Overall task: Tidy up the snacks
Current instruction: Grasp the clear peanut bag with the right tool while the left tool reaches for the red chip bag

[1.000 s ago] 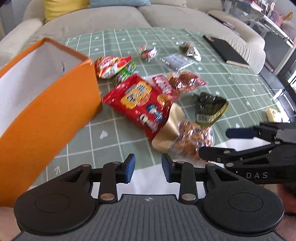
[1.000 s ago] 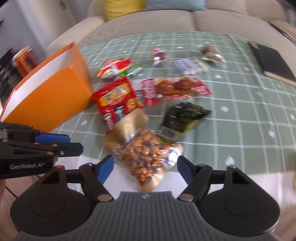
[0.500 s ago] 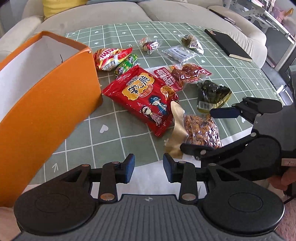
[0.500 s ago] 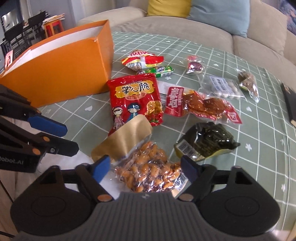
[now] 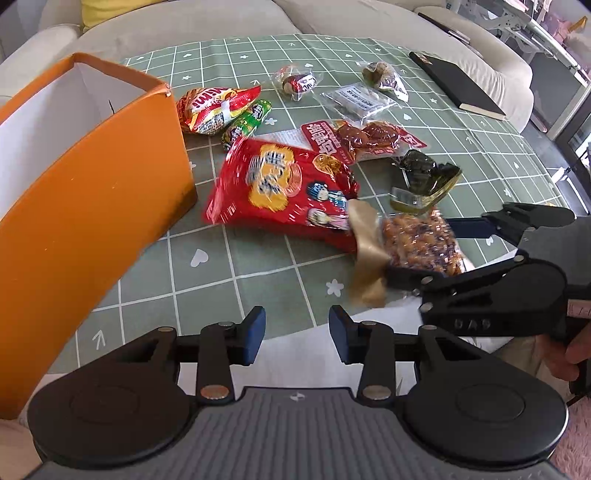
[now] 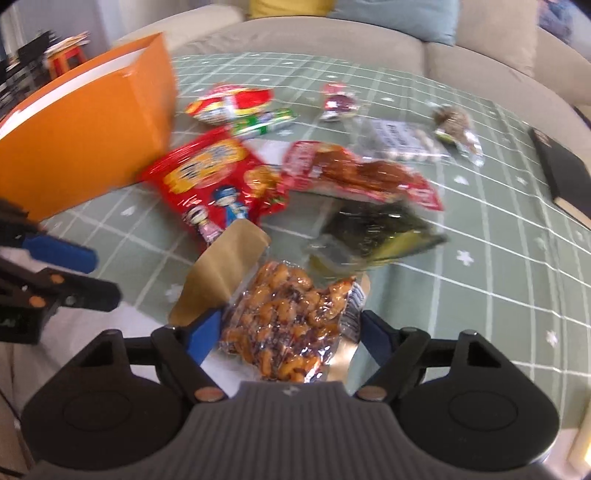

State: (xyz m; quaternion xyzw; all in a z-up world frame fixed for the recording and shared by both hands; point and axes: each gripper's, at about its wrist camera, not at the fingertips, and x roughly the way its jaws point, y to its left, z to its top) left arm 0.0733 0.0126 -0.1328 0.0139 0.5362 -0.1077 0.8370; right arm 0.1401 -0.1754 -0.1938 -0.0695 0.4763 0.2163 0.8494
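Observation:
An open orange box (image 5: 92, 206) stands at the left of the green checked cloth (image 5: 221, 280); it also shows in the right wrist view (image 6: 85, 136). Several snack packets lie beside it. A big red bag (image 5: 288, 192) is in the middle, a clear bag of peanuts (image 6: 288, 317) with a gold flap at the near edge. My right gripper (image 6: 291, 332) is open with its fingers on either side of the peanut bag (image 5: 417, 243). My left gripper (image 5: 297, 334) is open and empty above the cloth's near edge.
Behind lie a red-yellow packet (image 5: 210, 107), a green stick packet (image 5: 247, 122), a red meat packet (image 5: 365, 136), a dark seaweed packet (image 5: 424, 177) and small clear packets (image 5: 362, 98). A black notebook (image 5: 458, 90) lies far right. A sofa (image 5: 221, 18) runs behind.
My right gripper has moved forward and down until its open fingers straddle the peanut bag. My left gripper has drifted a little forward over the cloth and stays open.

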